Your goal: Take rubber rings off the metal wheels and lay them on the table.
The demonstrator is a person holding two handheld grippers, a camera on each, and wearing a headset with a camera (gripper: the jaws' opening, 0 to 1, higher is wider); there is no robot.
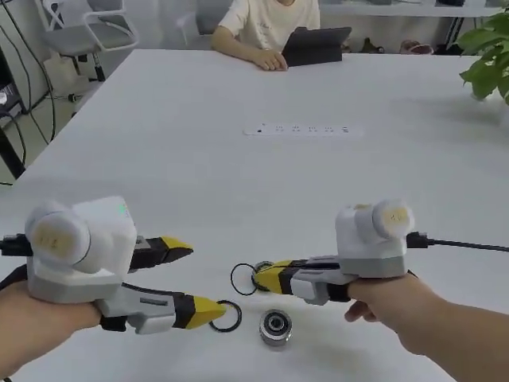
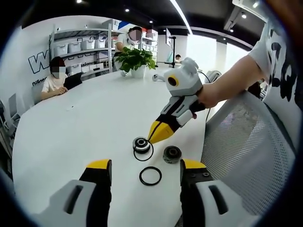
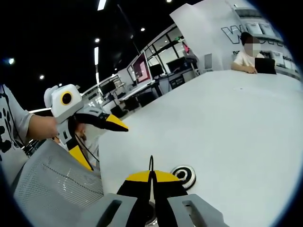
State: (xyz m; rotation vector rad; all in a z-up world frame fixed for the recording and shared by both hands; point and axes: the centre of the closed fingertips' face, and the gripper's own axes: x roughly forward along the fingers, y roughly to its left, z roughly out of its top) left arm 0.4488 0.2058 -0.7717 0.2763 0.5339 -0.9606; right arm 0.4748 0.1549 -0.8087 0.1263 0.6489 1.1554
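My right gripper (image 1: 265,278) is shut on a thin black rubber ring (image 1: 243,278), which it holds just beside a small metal wheel (image 2: 141,144). I cannot tell whether that ring (image 2: 144,153) still touches the wheel. Seen edge-on, the ring (image 3: 151,163) rises from the shut tips of the right gripper (image 3: 151,176), with the wheel (image 3: 183,175) to their right. A second wheel (image 1: 275,326) stands nearer me. A loose ring (image 1: 227,316) lies flat on the white table (image 1: 238,183), by the lower jaw of my open left gripper (image 1: 197,277). The left gripper (image 2: 146,164) holds nothing.
A white power strip (image 1: 302,129) lies at mid-table. A person with a dark laptop (image 1: 314,44) sits at the far end. A green plant (image 1: 489,60) stands at the right edge. A mesh chair (image 2: 241,142) is close behind the table's near edge.
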